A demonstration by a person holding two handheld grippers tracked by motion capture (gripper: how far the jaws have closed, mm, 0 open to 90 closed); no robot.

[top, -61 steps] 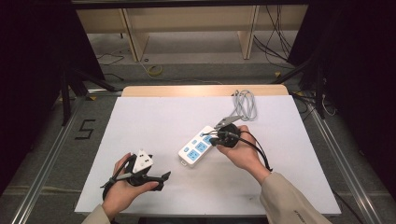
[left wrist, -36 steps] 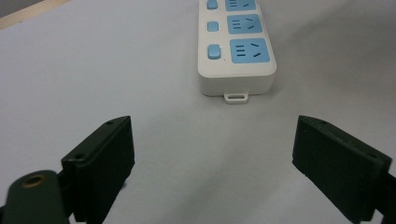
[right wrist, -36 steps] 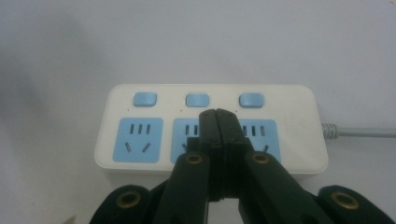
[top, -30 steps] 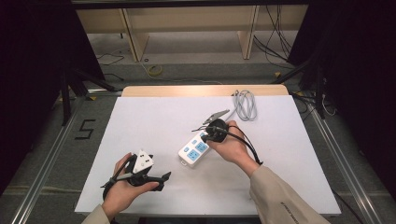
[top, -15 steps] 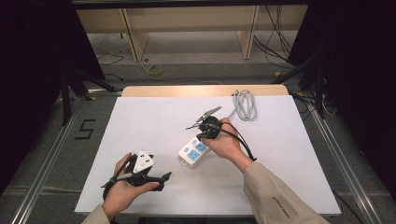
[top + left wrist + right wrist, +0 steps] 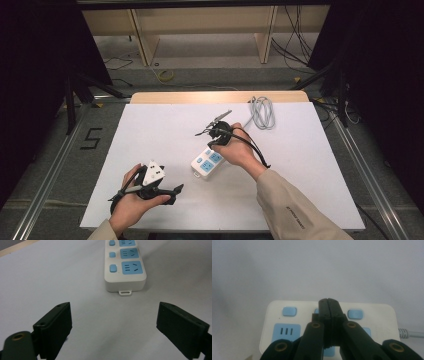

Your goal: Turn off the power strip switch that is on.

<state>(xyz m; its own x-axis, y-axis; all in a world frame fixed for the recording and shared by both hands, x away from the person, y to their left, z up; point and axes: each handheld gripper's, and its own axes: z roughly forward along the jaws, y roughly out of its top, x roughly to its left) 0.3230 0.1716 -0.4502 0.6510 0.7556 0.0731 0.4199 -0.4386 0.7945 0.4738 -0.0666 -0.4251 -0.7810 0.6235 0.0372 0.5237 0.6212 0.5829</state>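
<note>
right gripper (image 6: pixel 328 302) jaws closed, over power strip (image 6: pixel 287 312) switch

The left hand (image 6: pixel 134 200) is resting low and holding the left gripper (image 6: pixel 113 325) with its jaws standing wide apart. The right hand (image 6: pixel 239 150) is holding the right gripper (image 6: pixel 328 302), jaws pressed fully together.

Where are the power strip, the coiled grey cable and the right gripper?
power strip (image 6: pixel 125 267), left gripper view, white top face.
coiled grey cable (image 6: pixel 262 113), high view, middle of loops.
right gripper (image 6: pixel 328 305), right gripper view, shut tips.
</note>
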